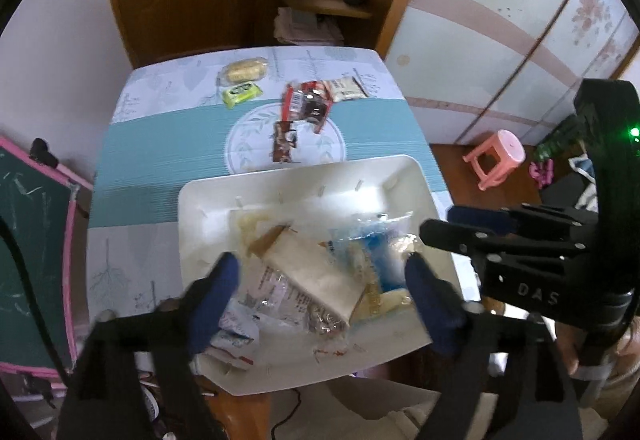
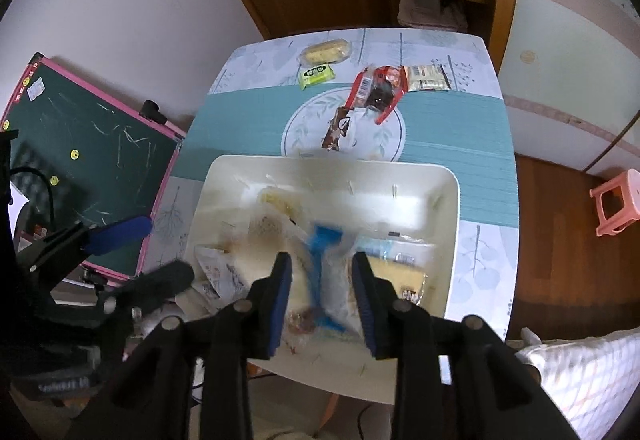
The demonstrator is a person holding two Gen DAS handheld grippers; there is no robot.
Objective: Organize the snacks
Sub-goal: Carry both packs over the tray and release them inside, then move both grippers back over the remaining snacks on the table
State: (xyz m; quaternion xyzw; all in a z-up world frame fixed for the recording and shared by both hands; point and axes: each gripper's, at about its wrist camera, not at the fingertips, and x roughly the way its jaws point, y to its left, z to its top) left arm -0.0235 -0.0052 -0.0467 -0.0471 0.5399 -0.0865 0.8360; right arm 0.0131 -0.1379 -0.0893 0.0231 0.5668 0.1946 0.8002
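2 grippers hang over a white tray (image 1: 208, 208) of wrapped snacks at the 6 o'clock edge of the table (image 1: 160, 168). The left gripper (image 1: 320, 280) has its blue-padded fingers (image 1: 218, 292) spread wide, released, with nothing pinched; under the gap lies a pale wrapped cake (image 1: 316, 280) beside a blue-and-clear packet (image 1: 376, 252). The right gripper (image 2: 322, 296) has its jaws only narrowly parted, and the blue-and-clear packet (image 2: 326, 264) shows blurred between the pads; whether they press on it I cannot tell. The letters "DAS" show on the right gripper's body in the left wrist view. Toward 12 o'clock, 5 snacks lie loose on the table: a yellow cake (image 1: 244, 70), a green packet (image 1: 242, 93), a red packet with a barcode (image 1: 304, 104), a cream packet (image 1: 348, 90) and a brown bar (image 1: 285, 142). Their print is too small to read.
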